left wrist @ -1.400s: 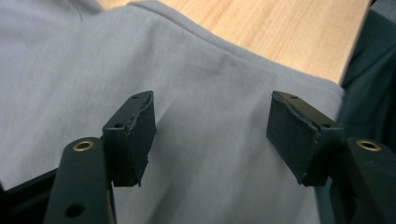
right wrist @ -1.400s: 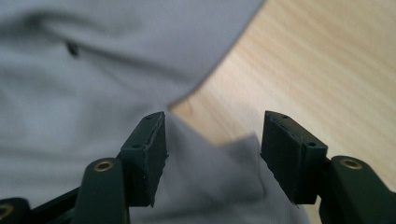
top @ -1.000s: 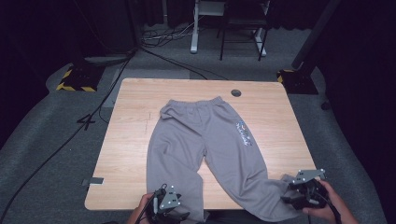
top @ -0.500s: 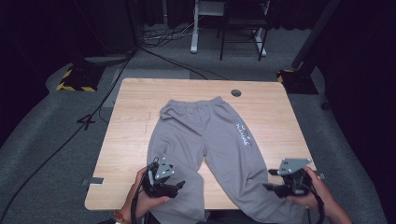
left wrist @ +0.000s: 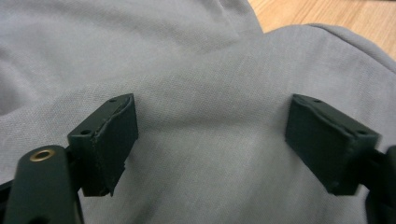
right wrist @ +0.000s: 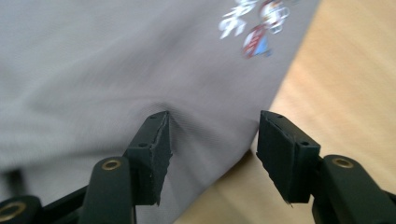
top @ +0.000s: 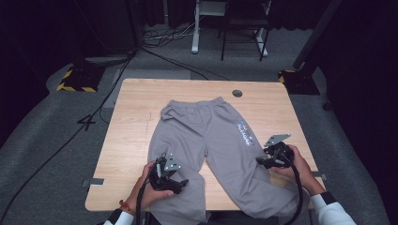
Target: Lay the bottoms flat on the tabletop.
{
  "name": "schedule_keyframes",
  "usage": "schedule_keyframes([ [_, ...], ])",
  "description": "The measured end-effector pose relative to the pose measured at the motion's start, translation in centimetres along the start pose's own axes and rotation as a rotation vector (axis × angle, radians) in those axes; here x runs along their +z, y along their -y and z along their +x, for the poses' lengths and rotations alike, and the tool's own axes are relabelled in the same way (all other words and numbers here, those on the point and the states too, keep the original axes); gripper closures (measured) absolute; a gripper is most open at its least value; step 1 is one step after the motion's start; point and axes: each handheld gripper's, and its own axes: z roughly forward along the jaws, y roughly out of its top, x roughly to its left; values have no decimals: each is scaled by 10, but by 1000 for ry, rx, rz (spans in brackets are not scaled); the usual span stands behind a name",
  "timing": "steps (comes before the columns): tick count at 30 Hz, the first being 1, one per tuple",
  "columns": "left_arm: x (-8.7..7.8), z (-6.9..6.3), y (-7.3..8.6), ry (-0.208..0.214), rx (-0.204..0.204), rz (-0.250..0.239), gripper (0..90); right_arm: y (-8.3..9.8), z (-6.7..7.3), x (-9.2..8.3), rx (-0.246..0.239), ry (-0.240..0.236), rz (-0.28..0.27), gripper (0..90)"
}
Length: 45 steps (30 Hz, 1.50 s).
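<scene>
With both tongs spread and holding nothing, the grey cotton sweatpants lie flat mid-desk, cuffs hanging off the near edge. Risk: the left tongs sit over plain mid-leg cloth, so they may pinch one layer only. The right tongs straddle the outer hem (clear in right gripper view; high view hides it) and could slip off onto the light wooden desk.

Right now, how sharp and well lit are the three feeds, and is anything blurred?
High view: the light wooden table and grey sweatpants are evenly lit, the room around them nearly black. Left gripper view: the fabric weave is crisp, with soft shadows between the open jaws. Right gripper view: streaky blur smears the cloth and the small printed logo, while its own jaws stay sharp.
</scene>
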Motion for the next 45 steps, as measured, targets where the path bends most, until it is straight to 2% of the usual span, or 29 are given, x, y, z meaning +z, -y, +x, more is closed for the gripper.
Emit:
schedule_keyframes([
  [1, 1, 1, 0, 0, 2, -4, 169, -3, -4, 2, 3, 29, 0, 440],
  [3, 1, 3, 0, 6, 5, -3, 165, -8, -10, 6, 13, 52, 11, 437],
  [6, 2, 6, -1, 3, 7, -2, 165, -18, -18, 12, -22, 161, 26, 438],
  [7, 3, 9, -2, 2, 4, -4, 165, -21, -22, 15, -9, 184, 24, 436],
  [8, 3, 10, -2, 3, 1, -5, 162, -23, -27, 18, 27, 217, 25, 438],
  [11, 4, 13, -1, 1, -4, -19, 157, -24, -38, 21, 59, 311, 34, 434],
  [12, 4, 14, 0, 2, -3, -25, 157, -21, -42, 18, 77, 305, 25, 433],
  [14, 4, 14, 1, 1, -5, -38, 158, -8, -47, 6, 133, 237, -17, 423],
  [16, 3, 14, 3, -3, -7, -42, 157, 6, -46, -8, 148, 180, -49, 410],
  [17, 3, 14, 3, -6, -8, -42, 157, 15, -45, -17, 140, 144, -60, 405],
  [19, 2, 14, 4, -10, -12, -45, 157, 35, -37, -35, 109, 133, -54, 403],
  [20, 1, 14, 5, -14, -18, -45, 158, 46, -35, -45, 97, 110, -64, 402],
  [21, 1, 14, 6, -13, -17, -51, 158, 57, -31, -54, 85, 93, -47, 399],
  [22, 1, 14, 7, -15, -20, -50, 158, 68, -28, -63, 63, 106, -34, 398],
  [25, 0, 13, 8, -19, -22, -52, 159, 103, -21, -84, 77, 68, -31, 400],
  [28, 0, 14, 8, -19, -21, -55, 158, 132, -16, -91, 91, 71, 18, 384],
  [33, 0, 13, 8, -21, -22, -56, 158, 169, -8, -102, 156, 47, 34, 386],
  [34, 0, 13, 9, -19, -22, -55, 158, 173, -6, -105, 163, 31, 39, 384],
  [36, -1, 12, 9, -13, -19, -52, 158, 177, 2, -110, 136, 15, 56, 380],
  [39, -3, 11, 8, -14, -11, -32, 165, 176, 18, -115, 46, -36, 105, 351],
  [40, -4, 10, 8, -17, -15, -26, 165, 172, 24, -118, 11, -43, 98, 351],
  [42, -4, 9, 8, -24, -22, -20, 166, 162, 28, -121, 4, -67, 49, 354],
  [45, -3, 10, 7, -28, -29, -20, 166, 130, 29, -119, -38, -82, -63, 363],
])
